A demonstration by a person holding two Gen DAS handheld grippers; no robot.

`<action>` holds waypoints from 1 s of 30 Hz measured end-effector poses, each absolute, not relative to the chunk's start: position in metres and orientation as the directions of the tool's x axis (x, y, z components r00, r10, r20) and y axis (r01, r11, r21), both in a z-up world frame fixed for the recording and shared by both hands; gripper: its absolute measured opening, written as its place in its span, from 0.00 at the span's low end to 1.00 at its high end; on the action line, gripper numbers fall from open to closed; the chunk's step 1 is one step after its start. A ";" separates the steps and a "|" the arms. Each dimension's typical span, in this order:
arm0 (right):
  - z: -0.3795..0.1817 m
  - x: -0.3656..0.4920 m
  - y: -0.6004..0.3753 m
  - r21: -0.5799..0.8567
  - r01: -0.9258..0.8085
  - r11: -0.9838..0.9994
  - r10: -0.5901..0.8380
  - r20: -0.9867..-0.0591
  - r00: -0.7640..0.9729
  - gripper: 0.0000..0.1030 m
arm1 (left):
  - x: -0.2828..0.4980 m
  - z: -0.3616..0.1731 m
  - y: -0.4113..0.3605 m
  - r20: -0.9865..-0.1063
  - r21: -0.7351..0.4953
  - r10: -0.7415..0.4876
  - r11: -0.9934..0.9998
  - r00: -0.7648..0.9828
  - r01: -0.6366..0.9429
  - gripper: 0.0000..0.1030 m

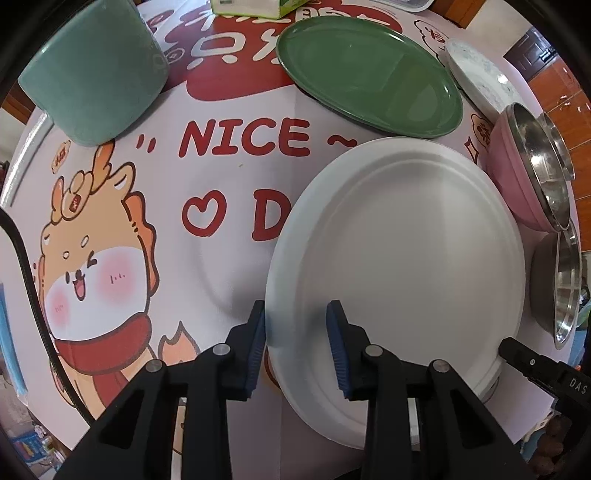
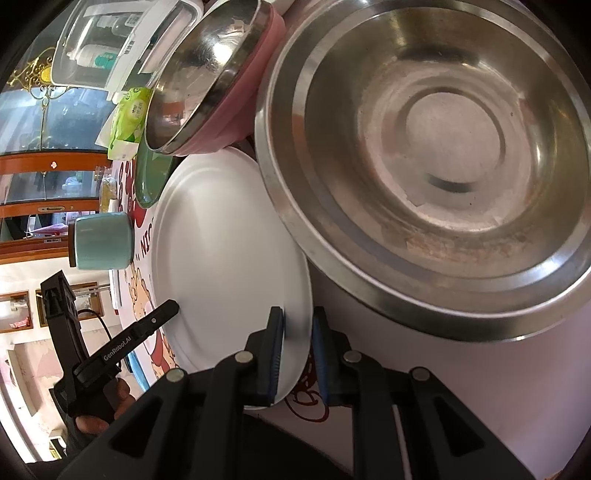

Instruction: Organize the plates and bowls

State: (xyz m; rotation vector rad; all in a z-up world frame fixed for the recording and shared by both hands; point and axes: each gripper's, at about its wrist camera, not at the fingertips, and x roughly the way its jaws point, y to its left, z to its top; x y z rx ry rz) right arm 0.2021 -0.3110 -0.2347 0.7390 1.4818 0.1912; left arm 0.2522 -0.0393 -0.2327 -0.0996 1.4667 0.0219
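A stack of white plates [image 1: 399, 258] lies on the printed tablecloth; the stack also shows in the right wrist view [image 2: 225, 251]. My left gripper [image 1: 297, 345] is open, its jaws straddling the stack's near left rim. My right gripper [image 2: 297, 354] has its jaws around the stack's right rim, still a little apart. A large steel bowl [image 2: 443, 155] stands right of the plates. A pink bowl [image 1: 517, 184] holds a steel bowl [image 1: 543, 155]. A green plate [image 1: 365, 74] and a patterned white plate [image 1: 480, 77] lie behind.
A teal cup [image 1: 92, 74] stands at the far left. A tissue box [image 1: 255, 7] and a clear lidded container [image 2: 110, 40] sit at the back. The tablecloth [image 1: 221, 184] covers a round table whose edge runs along the left.
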 end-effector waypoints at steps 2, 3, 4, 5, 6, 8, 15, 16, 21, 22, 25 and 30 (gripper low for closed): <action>-0.232 0.201 -0.310 0.546 0.313 0.777 0.540 -0.834 0.115 0.15 | 0.249 -0.227 -0.043 -0.992 -0.040 -0.031 0.997 0.119 -0.066 0.30; -0.230 0.199 -0.310 0.543 0.311 0.780 0.536 -0.836 0.115 0.15 | 0.247 -0.225 -0.044 -0.992 -0.039 -0.031 0.997 0.126 -0.064 0.30; -0.228 0.198 -0.309 0.542 0.309 0.782 0.534 -0.837 0.116 0.15 | 0.245 -0.222 -0.045 -0.991 -0.042 -0.033 0.997 0.134 -0.065 0.30; -0.226 0.196 -0.309 0.543 0.308 0.781 0.534 -0.837 0.120 0.15 | 0.242 -0.219 -0.046 -0.989 -0.045 -0.035 0.997 0.144 -0.067 0.30; -0.224 0.195 -0.308 0.544 0.307 0.781 0.534 -0.836 0.122 0.15 | 0.239 -0.215 -0.046 -0.987 -0.050 -0.039 0.996 0.156 -0.069 0.30; -0.217 0.190 -0.306 0.545 0.302 0.782 0.533 -0.836 0.128 0.15 | 0.232 -0.208 -0.046 -0.983 -0.055 -0.041 0.996 0.176 -0.075 0.30; -0.190 0.167 -0.303 0.548 0.271 0.791 0.519 -0.836 0.177 0.15 | 0.200 -0.185 -0.043 -0.966 -0.069 -0.052 0.996 0.252 -0.060 0.30; -0.187 0.165 -0.304 0.549 0.268 0.792 0.517 -0.836 0.183 0.15 | 0.196 -0.181 -0.041 -0.964 -0.073 -0.055 0.996 0.262 -0.059 0.30; -0.169 0.147 -0.300 0.536 0.239 0.810 0.496 -0.843 0.207 0.15 | 0.168 -0.163 -0.038 -0.951 -0.084 -0.064 0.995 0.301 -0.053 0.30; -0.166 0.142 -0.298 0.531 0.232 0.815 0.492 -0.845 0.209 0.15 | 0.165 -0.161 -0.036 -0.951 -0.086 -0.065 0.995 0.304 -0.055 0.30; -0.162 0.131 -0.295 0.522 0.222 0.823 0.483 -0.850 0.210 0.15 | 0.148 -0.156 -0.033 -0.946 -0.095 -0.071 0.994 0.316 -0.062 0.30; -0.162 0.115 -0.291 0.506 0.216 0.835 0.472 -0.860 0.193 0.16 | 0.123 -0.156 -0.027 -0.944 -0.112 -0.083 0.991 0.320 -0.075 0.30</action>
